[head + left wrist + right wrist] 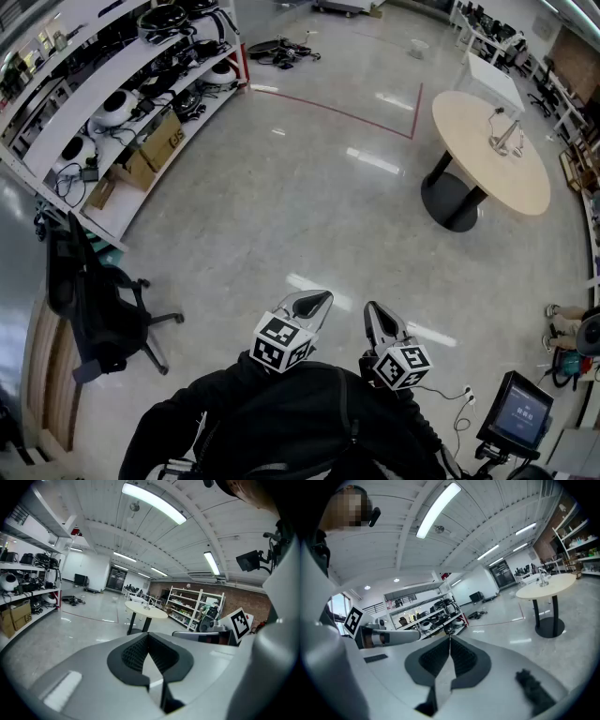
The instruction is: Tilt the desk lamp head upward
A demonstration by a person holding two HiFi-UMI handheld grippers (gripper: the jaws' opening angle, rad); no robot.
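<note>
1. The left gripper (317, 300) is held near the person's body, its jaws pressed together with nothing between them.
2. The right gripper (375, 311), just beside it, is likewise closed and empty.
3. The desk lamp (506, 137) stands on the round table (467, 114), far to the right and well apart from both grippers.
4. Loaded shelves (70, 117) line the far left, and a black office chair (92, 302) stands at the near left.

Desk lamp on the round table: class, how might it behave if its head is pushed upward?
The desk lamp looks thin-armed, so probably light. Its base seems small on the smooth round table, so it may slide or tip unless steadied. Joints too distant to judge.
</note>
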